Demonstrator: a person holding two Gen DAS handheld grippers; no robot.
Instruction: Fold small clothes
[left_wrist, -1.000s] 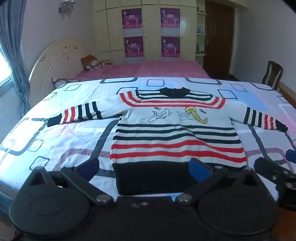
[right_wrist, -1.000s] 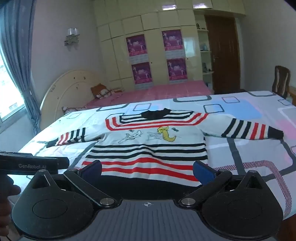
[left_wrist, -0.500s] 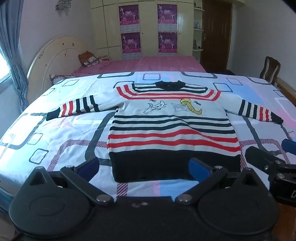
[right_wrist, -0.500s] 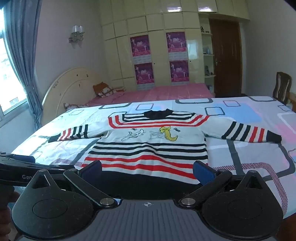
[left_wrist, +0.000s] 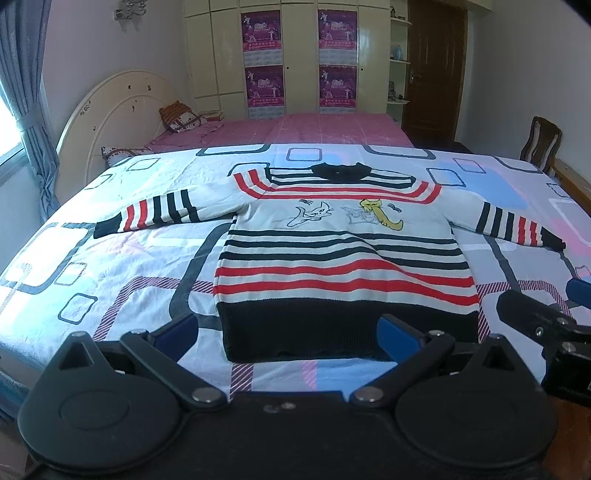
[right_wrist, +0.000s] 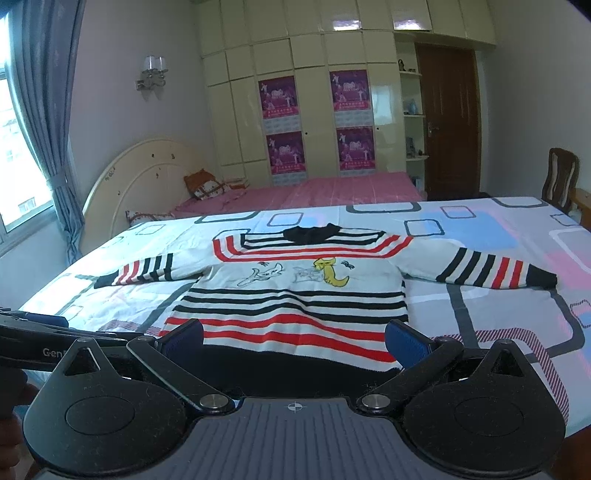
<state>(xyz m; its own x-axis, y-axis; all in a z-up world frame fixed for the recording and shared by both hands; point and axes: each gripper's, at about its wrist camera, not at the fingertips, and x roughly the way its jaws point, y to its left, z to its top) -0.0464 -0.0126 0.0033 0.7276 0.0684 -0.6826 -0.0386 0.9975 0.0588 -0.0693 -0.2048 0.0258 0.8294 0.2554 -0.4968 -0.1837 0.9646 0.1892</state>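
Knit sweater (left_wrist: 343, 258), striped red, black, white: lies flat, face up on bed (left_wrist: 110, 266), sleeves spread sideways, collar far, black hem (left_wrist: 332, 332) nearest us. Left gripper (left_wrist: 288, 332): fingers spread wide, holding nothing, hem just ahead between them. Right gripper (right_wrist: 295, 336): likewise spread, empty, hem just beyond. We judge fold not yet begun; long axis runs away from us; each gripper near its own hem corner.
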